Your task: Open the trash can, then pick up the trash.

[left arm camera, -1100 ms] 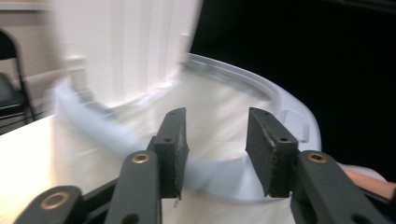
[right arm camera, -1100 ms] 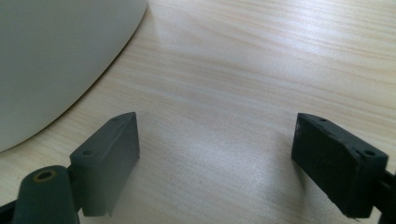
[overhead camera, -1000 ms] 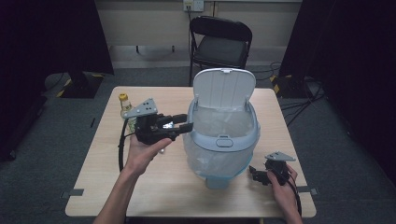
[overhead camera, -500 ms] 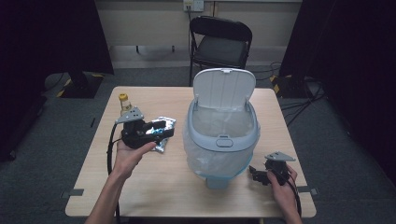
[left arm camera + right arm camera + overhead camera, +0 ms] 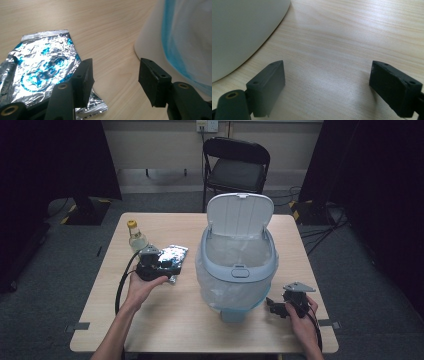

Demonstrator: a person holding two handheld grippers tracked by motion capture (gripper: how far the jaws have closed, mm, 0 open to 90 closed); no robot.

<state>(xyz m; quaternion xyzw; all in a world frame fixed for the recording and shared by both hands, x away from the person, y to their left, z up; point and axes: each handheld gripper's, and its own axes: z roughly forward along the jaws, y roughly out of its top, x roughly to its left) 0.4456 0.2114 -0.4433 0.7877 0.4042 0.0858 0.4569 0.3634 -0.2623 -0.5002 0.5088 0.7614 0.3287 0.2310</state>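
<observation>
A crumpled silver and blue foil packet (image 5: 176, 254) (image 5: 42, 72) lies flat on the wooden table (image 5: 165, 315), left of a pale blue bin (image 5: 239, 271) with its lid up and a clear liner inside. My left gripper (image 5: 175, 266) (image 5: 115, 77) sits low over the packet's near edge. Its jaws have just been opening and stand open, with only bare table between them; the left jaw overlaps the packet's corner. My right gripper (image 5: 273, 306) (image 5: 327, 82) rests open on the table by the bin's base (image 5: 242, 30), holding nothing.
A small clear bottle with a yellow cap (image 5: 134, 236) stands just behind the left gripper. The bin's wall (image 5: 185, 37) rises close on the left gripper's right side. A black folding chair (image 5: 237, 170) stands beyond the table's far edge.
My left hand has come away from the bin's rim, moving left and down to the table beside the foil packet. The right hand has stayed put.
</observation>
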